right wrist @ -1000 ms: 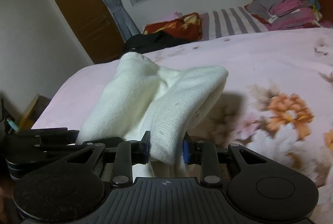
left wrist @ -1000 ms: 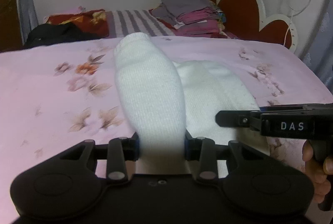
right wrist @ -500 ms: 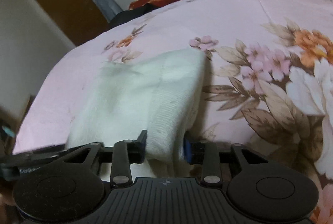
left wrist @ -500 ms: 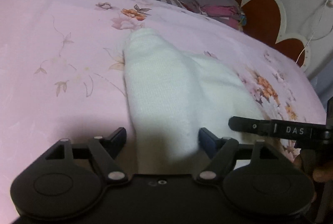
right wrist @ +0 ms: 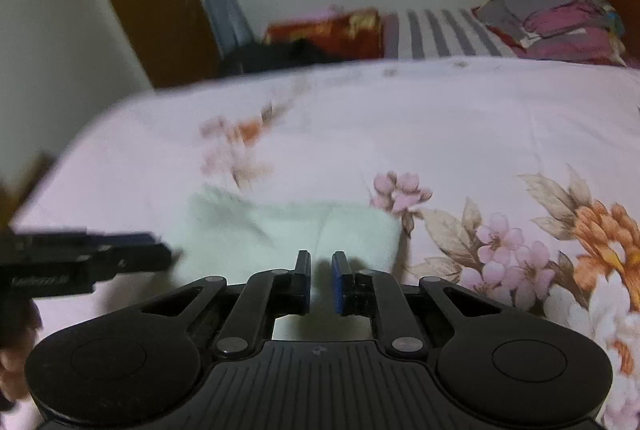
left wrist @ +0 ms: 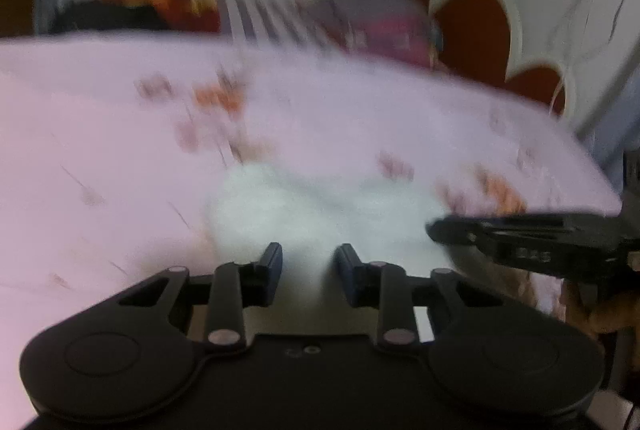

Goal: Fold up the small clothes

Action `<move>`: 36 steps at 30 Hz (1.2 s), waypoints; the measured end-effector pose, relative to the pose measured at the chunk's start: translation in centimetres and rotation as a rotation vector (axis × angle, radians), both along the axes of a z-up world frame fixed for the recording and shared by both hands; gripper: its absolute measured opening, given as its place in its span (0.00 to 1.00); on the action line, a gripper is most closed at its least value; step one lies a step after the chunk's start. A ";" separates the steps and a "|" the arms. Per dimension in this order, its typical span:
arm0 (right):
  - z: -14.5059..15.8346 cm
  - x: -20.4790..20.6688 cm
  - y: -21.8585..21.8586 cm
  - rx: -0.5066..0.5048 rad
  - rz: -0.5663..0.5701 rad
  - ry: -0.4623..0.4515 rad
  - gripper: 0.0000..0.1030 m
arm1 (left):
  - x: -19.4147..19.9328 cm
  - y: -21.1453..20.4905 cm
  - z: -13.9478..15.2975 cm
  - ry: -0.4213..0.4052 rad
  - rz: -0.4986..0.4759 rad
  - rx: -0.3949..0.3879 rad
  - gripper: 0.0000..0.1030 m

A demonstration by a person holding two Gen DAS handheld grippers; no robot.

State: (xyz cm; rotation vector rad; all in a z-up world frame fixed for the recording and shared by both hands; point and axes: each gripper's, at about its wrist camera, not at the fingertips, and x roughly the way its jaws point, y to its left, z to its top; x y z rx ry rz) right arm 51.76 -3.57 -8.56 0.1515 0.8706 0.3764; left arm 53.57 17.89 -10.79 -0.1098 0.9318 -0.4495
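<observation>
A small white knitted garment lies flat on the pink floral bedsheet; it also shows in the right wrist view. My left gripper is just behind its near edge, jaws apart and holding nothing. My right gripper is at the garment's near right edge, jaws a small gap apart, with cloth visible between and beyond them. Each gripper shows in the other's view, the right one and the left one. The left view is blurred.
A stack of folded clothes sits at the far right of the bed by a red and white headboard. A dark garment and a red patterned cloth lie at the far edge. A striped sheet lies between them.
Both grippers lowered the raised white garment onto the sheet. The left jaws opened and released it half a second ago. The right jaws have now loosened, and both grippers have drawn back.
</observation>
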 end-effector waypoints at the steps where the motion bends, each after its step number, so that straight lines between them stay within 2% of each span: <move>1: -1.2 0.6 0.8 -0.093 0.016 0.030 0.11 | -0.1 -0.1 -0.5 -0.007 -0.012 -0.012 0.29; 3: -2.4 0.4 1.3 -0.168 0.028 0.002 0.11 | -0.4 0.1 -0.7 0.000 -0.005 -0.043 0.29; 6: -2.3 0.5 2.2 -0.280 0.033 -0.013 0.11 | -0.8 0.6 -0.4 0.002 -0.017 -0.055 0.29; 7: -2.4 0.5 2.1 -0.288 0.023 -0.012 0.11 | -1.3 0.8 0.1 -0.008 -0.013 -0.054 0.26; 11: -0.3 -2.4 0.2 -0.126 -0.016 -0.063 0.11 | -3.7 2.2 1.4 -0.056 0.011 -0.094 0.25; 13: 0.5 -4.1 0.8 -0.083 0.042 -0.083 0.11 | -5.9 2.5 1.8 -0.081 0.010 -0.107 0.23; 15: 0.6 -5.8 1.9 -0.066 0.117 -0.086 0.11 | -7.6 2.6 1.6 -0.070 -0.003 -0.168 0.21; 16: 0.3 -6.4 2.5 -0.081 0.148 -0.079 0.11 | -8.3 2.4 1.3 -0.060 -0.004 -0.182 0.22; 18: -1.4 -6.7 3.3 -0.185 0.162 -0.072 0.11 | -8.6 1.8 0.1 -0.030 0.014 -0.166 0.18; 20: -2.4 -6.1 2.7 -0.218 0.109 -0.072 0.11 | -8.6 1.2 -1.5 0.024 0.031 -0.183 0.16; 22: -2.7 -5.5 1.9 -0.229 0.077 -0.060 0.11 | -8.9 0.8 -1.8 0.040 0.046 -0.200 0.16; 24: -2.3 -5.1 1.3 -0.178 0.061 -0.033 0.11 | -10.0 0.6 -0.8 0.014 0.056 -0.166 0.16; 25: -1.5 -5.7 1.0 -0.157 0.063 -0.055 0.11 | -10.9 0.6 -0.1 -0.009 0.060 -0.154 0.16; 26: -0.7 -6.5 0.8 -0.134 0.081 -0.078 0.11 | -11.9 0.6 0.4 -0.029 0.074 -0.131 0.16; 29: 0.5 -9.9 0.7 -0.070 0.155 -0.074 0.11 | -14.5 0.4 0.6 -0.044 0.103 -0.029 0.16; 32: 0.5 -13.6 1.6 -0.075 0.228 -0.051 0.11 | -16.6 0.0 0.4 -0.043 0.110 0.003 0.16; 36: -2.1 -15.4 2.2 -0.151 0.238 0.020 0.11 | -18.0 -1.4 -0.3 -0.034 0.135 0.081 0.16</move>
